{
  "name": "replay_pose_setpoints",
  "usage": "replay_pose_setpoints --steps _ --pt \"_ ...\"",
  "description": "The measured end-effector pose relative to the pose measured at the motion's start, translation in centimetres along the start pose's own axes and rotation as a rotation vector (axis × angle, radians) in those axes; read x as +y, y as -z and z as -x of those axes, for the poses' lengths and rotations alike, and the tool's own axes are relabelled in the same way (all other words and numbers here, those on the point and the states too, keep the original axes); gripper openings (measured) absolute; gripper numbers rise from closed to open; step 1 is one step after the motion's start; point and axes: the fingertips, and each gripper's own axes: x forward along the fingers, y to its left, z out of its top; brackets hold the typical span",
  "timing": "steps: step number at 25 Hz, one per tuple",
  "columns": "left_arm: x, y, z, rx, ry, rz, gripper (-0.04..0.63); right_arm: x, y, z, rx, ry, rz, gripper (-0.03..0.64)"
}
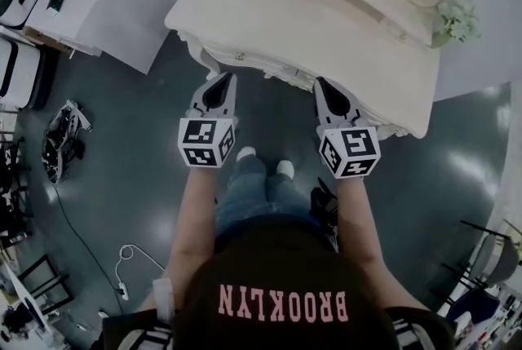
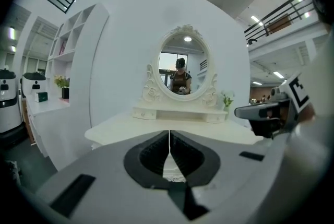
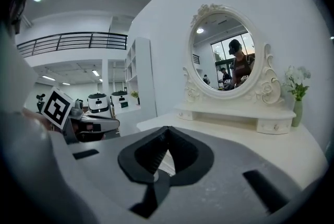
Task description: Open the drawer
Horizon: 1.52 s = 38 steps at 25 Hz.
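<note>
Jaws together, empty, on left gripper (image 1: 227, 81) and right gripper (image 1: 320, 84); both near dressing table (image 1: 326, 22) front. Drawer (image 1: 263, 69) under surface, apparently shut. Part jaws, clamp knob (image 1: 239, 56), pull straight.

An oval mirror (image 3: 223, 50) stands left of a small vase of flowers (image 3: 296, 96).

In front of the vanity tabletop (image 1: 326, 30), bare floor (image 1: 269, 108) left free passage; at its back, the oval mirror (image 2: 183, 69) and flower vase (image 3: 296, 108) stood in the way.
</note>
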Motion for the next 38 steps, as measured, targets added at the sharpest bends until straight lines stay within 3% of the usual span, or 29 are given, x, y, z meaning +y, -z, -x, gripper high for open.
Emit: replay_pose_setpoints --steps 11,23,26,38 --pt "5.0 3.6 -5.0 0.078 0.09 -0.009 0.008 0.5 2.4 -3.6 0.048 0.094 -0.015 -0.003" --pt "7.3 9.1 -9.5 0.157 0.124 0.007 0.013 0.9 7.5 -5.2 0.127 0.152 0.003 -0.003" --pt "7.4 10.9 -10.4 0.189 0.141 0.01 0.131 0.9 8.9 -5.7 0.137 0.173 0.006 -0.003" --pt "8.1 16.5 -15.2 0.281 0.145 -0.047 0.169 -0.9 13.9 -7.4 0.18 0.245 -0.06 -0.003"
